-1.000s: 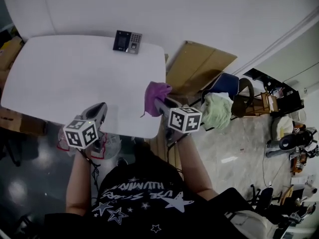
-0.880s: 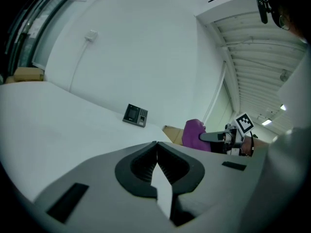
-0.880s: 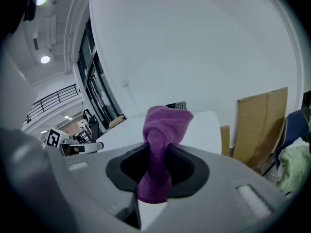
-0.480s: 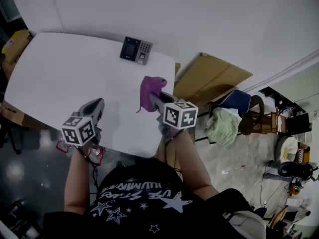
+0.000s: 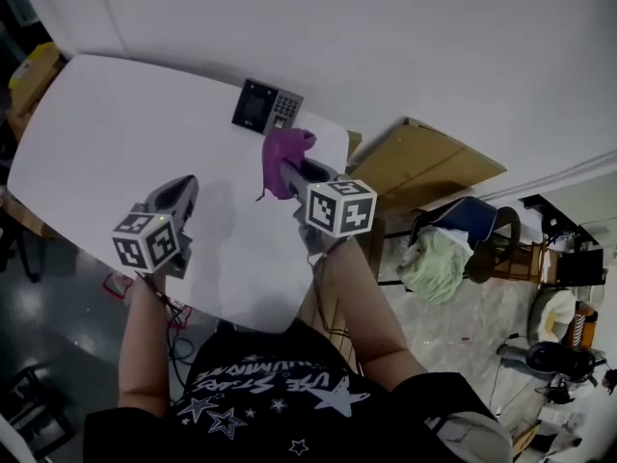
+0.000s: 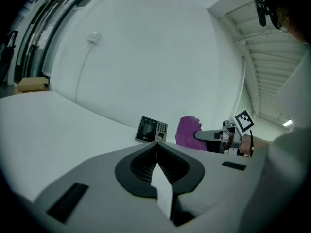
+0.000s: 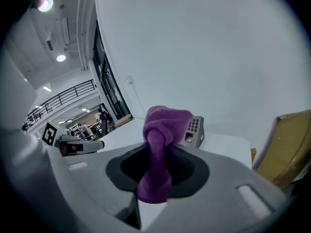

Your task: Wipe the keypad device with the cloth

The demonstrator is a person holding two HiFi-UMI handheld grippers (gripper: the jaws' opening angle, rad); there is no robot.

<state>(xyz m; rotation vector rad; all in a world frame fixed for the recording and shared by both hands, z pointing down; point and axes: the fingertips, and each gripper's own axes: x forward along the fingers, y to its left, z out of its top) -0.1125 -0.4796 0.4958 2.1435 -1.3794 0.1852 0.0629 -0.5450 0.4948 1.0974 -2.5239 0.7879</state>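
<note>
Head view: the keypad device [image 5: 267,107] is seen at the far edge of the white bench [image 5: 116,133]. The purple cloth [image 5: 282,157] is held just short of it, clamped in the right hand-held gripper [image 5: 286,169]. The left hand-held gripper [image 5: 181,189] is held over the bench, well apart from the device.

Left gripper view: its jaws are seen closed, tip to tip.

Right gripper view: the cloth is pinched between the jaws and bunched above them. The print on the device's keys is too small to be read.
</note>
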